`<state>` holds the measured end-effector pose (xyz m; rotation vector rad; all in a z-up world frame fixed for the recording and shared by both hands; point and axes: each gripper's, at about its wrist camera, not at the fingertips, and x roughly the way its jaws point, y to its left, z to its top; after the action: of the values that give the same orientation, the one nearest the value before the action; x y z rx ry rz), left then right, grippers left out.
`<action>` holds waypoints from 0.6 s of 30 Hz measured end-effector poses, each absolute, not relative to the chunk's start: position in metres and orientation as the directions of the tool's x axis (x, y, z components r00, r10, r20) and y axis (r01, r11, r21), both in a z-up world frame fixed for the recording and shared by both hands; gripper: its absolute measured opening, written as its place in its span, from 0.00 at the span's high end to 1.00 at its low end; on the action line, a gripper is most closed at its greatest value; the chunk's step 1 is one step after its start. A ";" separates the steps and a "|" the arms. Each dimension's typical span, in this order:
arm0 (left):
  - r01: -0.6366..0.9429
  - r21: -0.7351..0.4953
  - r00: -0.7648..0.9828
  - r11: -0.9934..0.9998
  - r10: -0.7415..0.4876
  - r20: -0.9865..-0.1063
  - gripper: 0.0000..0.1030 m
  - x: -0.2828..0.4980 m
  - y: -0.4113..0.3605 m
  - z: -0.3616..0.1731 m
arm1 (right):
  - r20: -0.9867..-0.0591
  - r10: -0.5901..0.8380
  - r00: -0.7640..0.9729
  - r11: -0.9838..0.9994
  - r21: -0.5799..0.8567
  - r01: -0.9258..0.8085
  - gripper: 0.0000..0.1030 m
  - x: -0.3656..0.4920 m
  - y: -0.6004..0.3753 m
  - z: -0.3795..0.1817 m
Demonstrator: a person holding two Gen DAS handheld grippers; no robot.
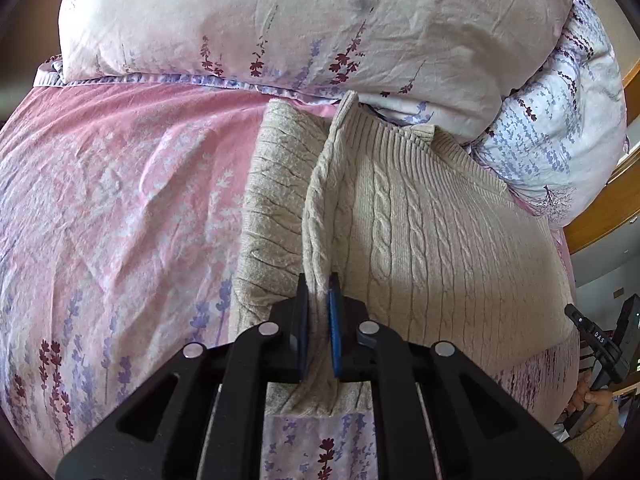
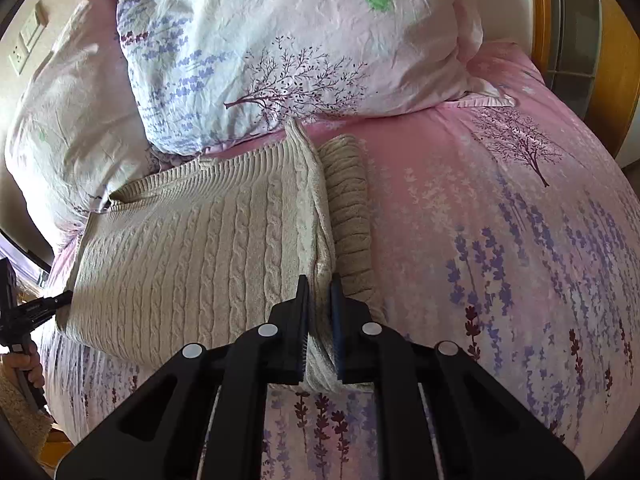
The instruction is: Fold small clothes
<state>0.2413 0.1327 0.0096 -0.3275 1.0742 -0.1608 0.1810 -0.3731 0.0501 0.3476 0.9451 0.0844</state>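
A beige cable-knit sweater (image 1: 420,232) lies flat on a pink floral bed sheet (image 1: 120,200). My left gripper (image 1: 319,288) is shut on a raised ridge of knit along the sweater's left side, near its front corner. In the right wrist view the same sweater (image 2: 192,248) spreads to the left, and my right gripper (image 2: 319,288) is shut on a pinched ridge along its right side. On each side a folded-back strip shows the knit's inner face (image 2: 348,208) beyond the pinched ridge.
Two floral pillows (image 1: 280,28) (image 2: 280,60) lie against the sweater's far edge. A wooden bed frame (image 2: 608,92) runs at the right. A hand holding the other gripper shows at each view's edge (image 1: 596,396) (image 2: 24,320).
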 end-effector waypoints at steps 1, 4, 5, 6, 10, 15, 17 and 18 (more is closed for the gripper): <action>-0.029 -0.340 0.473 0.940 -0.287 -0.833 0.92 0.241 0.133 0.011 | -0.773 0.225 0.594 0.938 0.337 0.084 0.90 0.179 -0.375 0.053; -0.024 -0.356 0.475 0.934 -0.302 -0.826 0.93 0.238 0.137 0.016 | -0.758 0.231 0.610 0.930 0.357 0.091 0.90 0.173 -0.377 0.060; -0.018 -0.365 0.477 0.931 -0.313 -0.821 0.93 0.237 0.138 0.018 | -0.754 0.233 0.615 0.927 0.363 0.093 0.90 0.170 -0.377 0.062; -0.010 -0.371 0.479 0.929 -0.321 -0.817 0.93 0.236 0.140 0.021 | -0.750 0.236 0.617 0.925 0.369 0.094 0.90 0.168 -0.377 0.064; 0.003 -0.380 0.472 0.925 -0.337 -0.815 0.93 0.231 0.148 0.023 | -0.777 0.213 0.592 0.926 0.354 0.132 0.90 0.163 -0.379 0.054; -0.013 -0.365 0.453 0.931 -0.320 -0.832 0.93 0.233 0.148 0.011 | -0.841 0.162 0.515 0.936 0.297 0.191 0.90 0.177 -0.377 0.026; -0.016 -0.351 0.461 0.936 -0.304 -0.833 0.93 0.233 0.145 0.010 | -0.853 0.131 0.506 0.947 0.259 0.192 0.90 0.181 -0.371 0.023; -0.015 -0.344 0.464 0.939 -0.298 -0.834 0.92 0.233 0.143 0.011 | -0.857 0.114 0.503 0.954 0.236 0.186 0.90 0.181 -0.368 0.024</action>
<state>0.2330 0.1435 0.0107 -0.3242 1.0792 -0.1774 0.1812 -0.3679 0.0240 0.3170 1.0480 -0.0446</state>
